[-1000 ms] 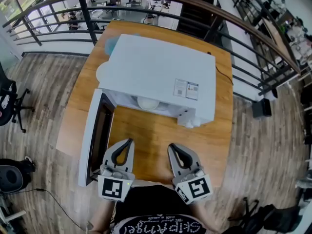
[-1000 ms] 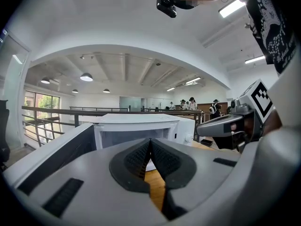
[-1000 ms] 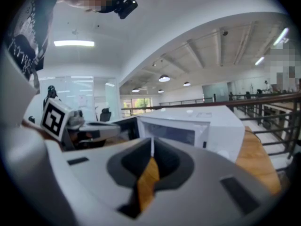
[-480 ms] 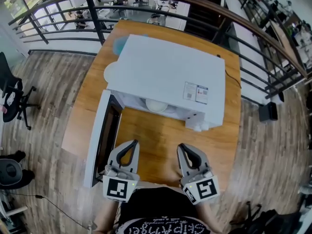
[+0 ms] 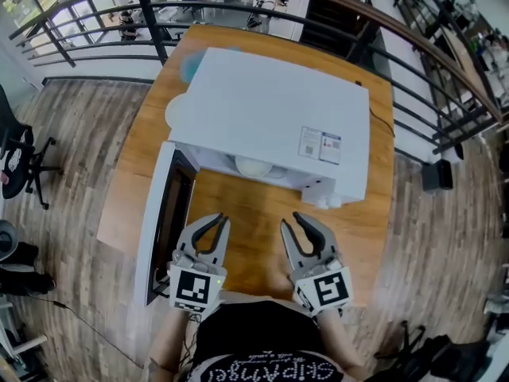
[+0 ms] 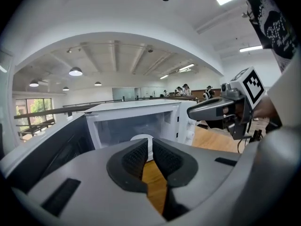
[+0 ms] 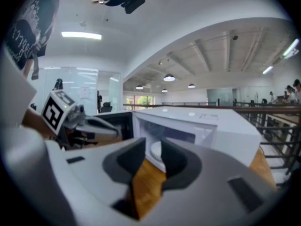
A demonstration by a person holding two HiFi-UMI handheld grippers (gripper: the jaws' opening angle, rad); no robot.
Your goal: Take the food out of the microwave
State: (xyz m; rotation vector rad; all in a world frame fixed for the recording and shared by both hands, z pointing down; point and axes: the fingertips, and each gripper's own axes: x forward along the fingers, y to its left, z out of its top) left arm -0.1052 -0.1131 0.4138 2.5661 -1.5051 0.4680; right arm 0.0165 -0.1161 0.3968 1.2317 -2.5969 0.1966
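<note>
The microwave door is swung open at the far left. Just beside it the left tool is being held low over the worktop, jaws all but pressed together on nothing. Straight ahead, about equally near both tools, the white dish of food is sitting inside the microwave. The right tool is being opened, jaws spread and empty, tipped slightly downward.

Wood-plank floor round the wooden desk; dark metal railing behind; round ceiling lamps lit.
</note>
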